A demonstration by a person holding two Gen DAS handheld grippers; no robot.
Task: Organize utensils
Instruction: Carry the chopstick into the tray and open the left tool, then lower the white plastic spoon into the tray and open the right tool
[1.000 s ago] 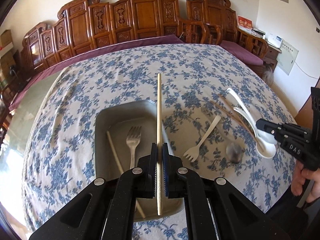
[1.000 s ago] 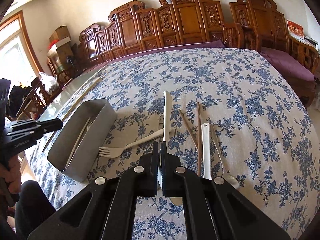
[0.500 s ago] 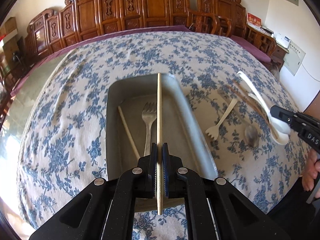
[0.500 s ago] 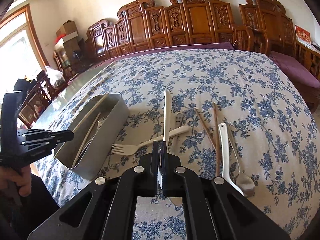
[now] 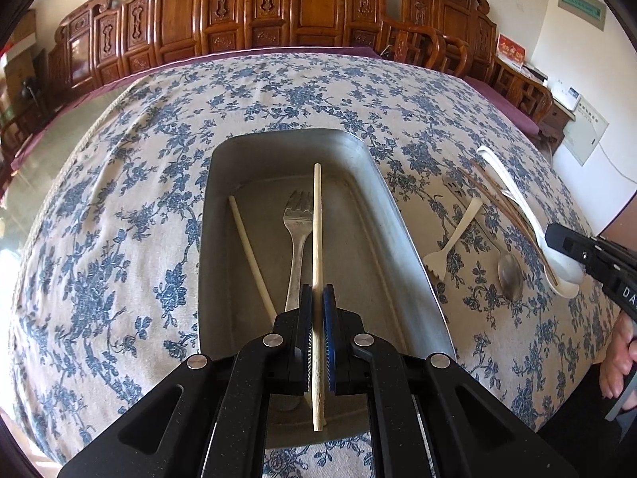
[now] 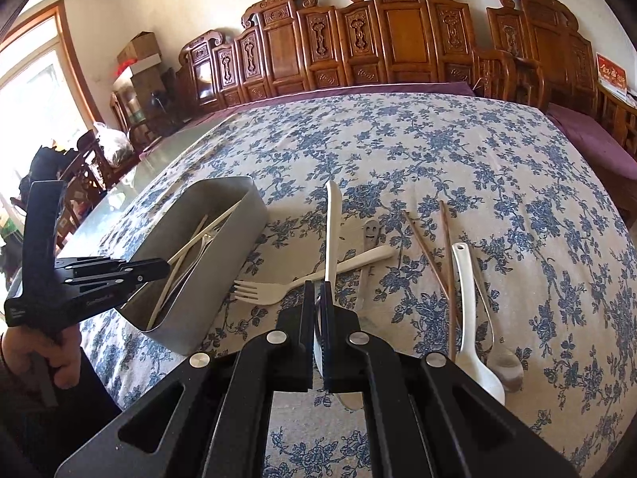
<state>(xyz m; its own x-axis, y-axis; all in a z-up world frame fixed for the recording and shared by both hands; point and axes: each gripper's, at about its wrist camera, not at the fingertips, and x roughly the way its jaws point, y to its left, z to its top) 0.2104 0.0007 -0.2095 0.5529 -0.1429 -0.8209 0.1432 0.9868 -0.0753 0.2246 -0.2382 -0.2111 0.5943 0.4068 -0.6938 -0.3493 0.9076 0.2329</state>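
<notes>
My left gripper (image 5: 317, 310) is shut on a pale wooden chopstick (image 5: 317, 239) and holds it over the grey metal tray (image 5: 398, 239). A metal fork (image 5: 297, 231) and a second pale chopstick (image 5: 249, 247) lie in the tray. My right gripper (image 6: 319, 298) is shut on a white spoon (image 6: 332, 231), its handle pointing away above the cloth. On the cloth lie a cream plastic fork (image 6: 302, 283), two brown chopsticks (image 6: 438, 263), a white ceramic spoon (image 6: 469, 310) and a metal spoon (image 6: 507, 370). The tray also shows in the right wrist view (image 6: 207, 279).
A blue-flowered cloth (image 5: 119, 199) covers the table. Carved wooden chairs (image 6: 398, 40) line its far side. A small metal utensil with a smiley face (image 6: 371, 235) lies under the cream fork. The left gripper shows in the right wrist view (image 6: 131, 271).
My left gripper has moved left and down with the chopstick, from beside the tray's right rim to over the tray's inside. My right gripper holds the white spoon about where it was.
</notes>
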